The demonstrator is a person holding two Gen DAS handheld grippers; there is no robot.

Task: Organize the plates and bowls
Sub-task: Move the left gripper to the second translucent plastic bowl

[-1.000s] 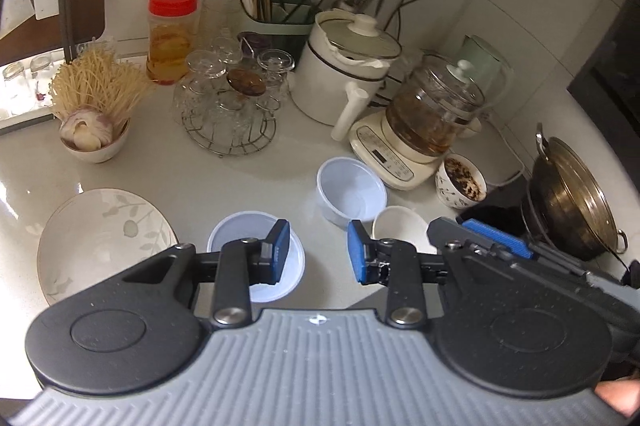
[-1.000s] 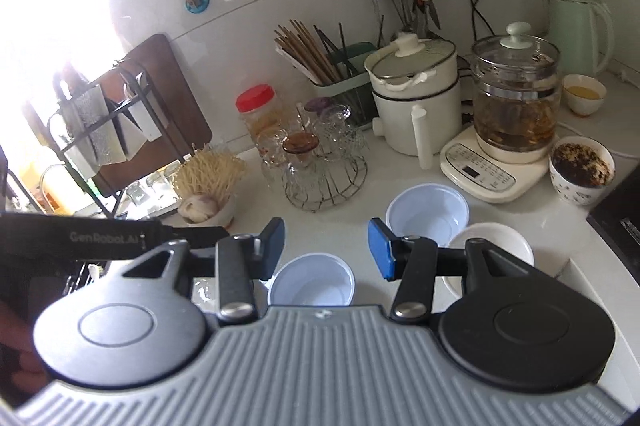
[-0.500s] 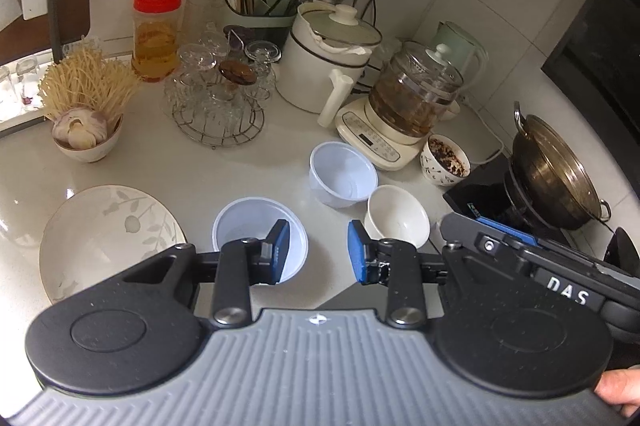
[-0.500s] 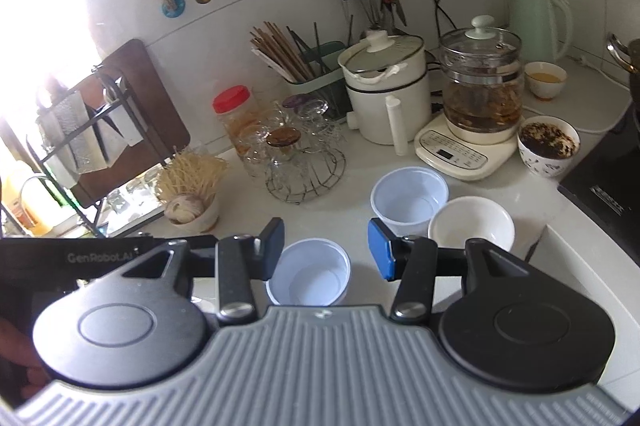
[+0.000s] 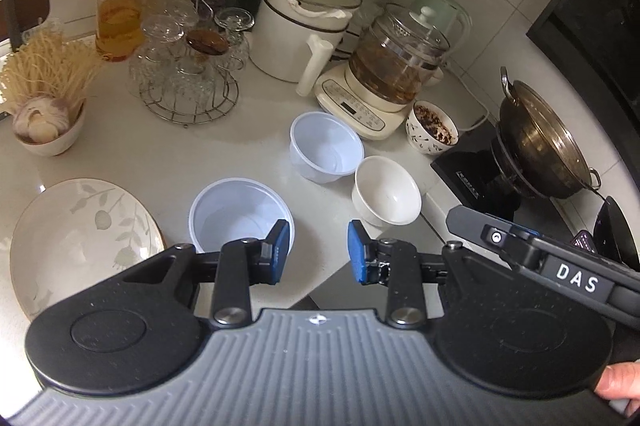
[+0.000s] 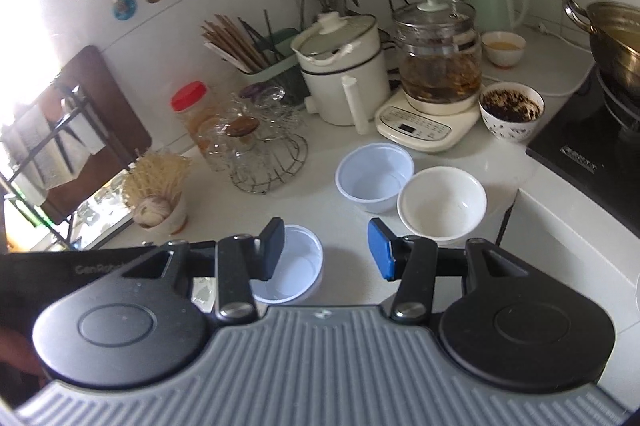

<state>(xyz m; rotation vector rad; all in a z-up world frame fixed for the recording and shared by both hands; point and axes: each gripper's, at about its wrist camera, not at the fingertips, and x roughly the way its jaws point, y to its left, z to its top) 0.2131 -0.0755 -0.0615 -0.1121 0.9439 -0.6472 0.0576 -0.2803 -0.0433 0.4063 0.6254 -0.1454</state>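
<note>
**Bowls and plate on the counter, both grippers empty**

I had the nearest translucent white plastic bowl (image 5: 241, 214) just ahead of my left gripper (image 5: 318, 252), its rim partly behind the left finger, none of it between the jaws. A second translucent plastic bowl (image 5: 326, 146) sat further ahead, slightly right of the gap, with a white ceramic bowl (image 5: 387, 191) just beside it on the right. A cream round plate with a pale leaf pattern (image 5: 76, 238) lay far left of the jaws on the white countertop (image 5: 160, 154). The left jaws stood apart, gripping nothing.

My right gripper (image 6: 327, 250) was also parted and empty; the nearest bowl showed behind its left finger, the ceramic bowl ahead of its right finger.
</note>
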